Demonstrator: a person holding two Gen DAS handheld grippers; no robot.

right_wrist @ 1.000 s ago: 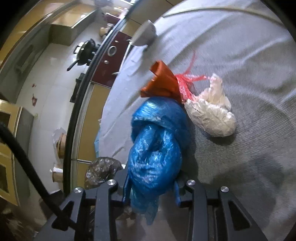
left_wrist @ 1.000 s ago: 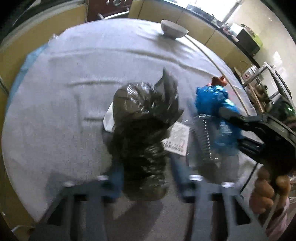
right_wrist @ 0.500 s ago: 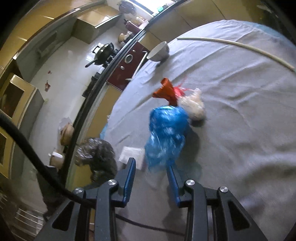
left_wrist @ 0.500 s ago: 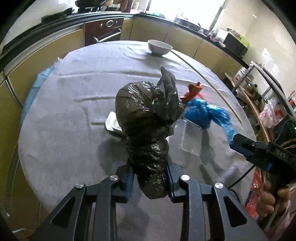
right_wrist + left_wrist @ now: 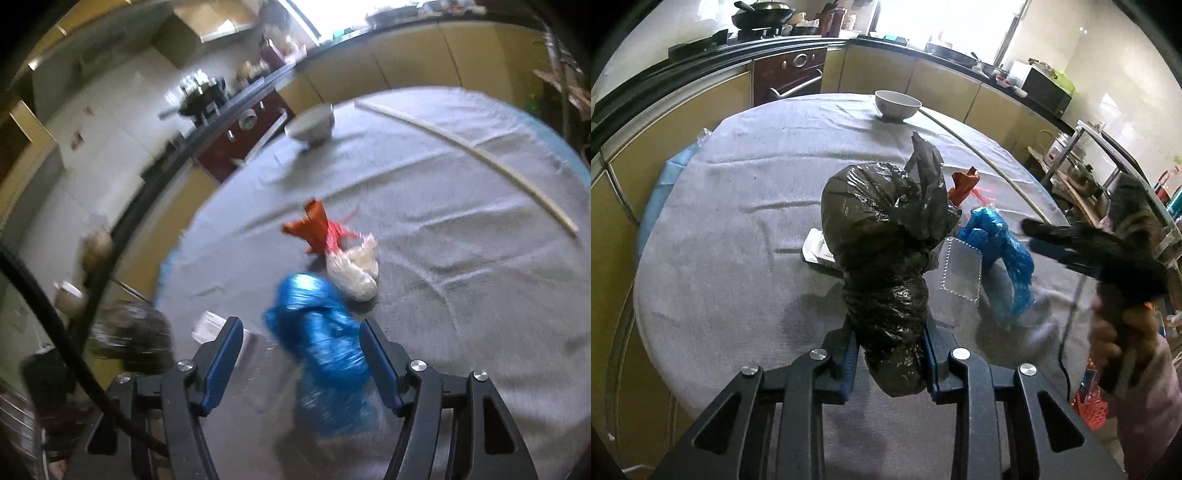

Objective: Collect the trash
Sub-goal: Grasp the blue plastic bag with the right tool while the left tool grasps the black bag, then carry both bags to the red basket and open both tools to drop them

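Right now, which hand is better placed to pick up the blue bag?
Right. The right gripper is opening with the blue bag loose between its jaws, while the left gripper is clamped on the black bag.

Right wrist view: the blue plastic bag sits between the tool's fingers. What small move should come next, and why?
Probably close again on the crumpled blue plastic bag and lift it. The right tool is opening, its pads clear of the bag, which lies on the grey tablecloth. The left tool already grips the black plastic trash bag, so the blue one remains to collect.
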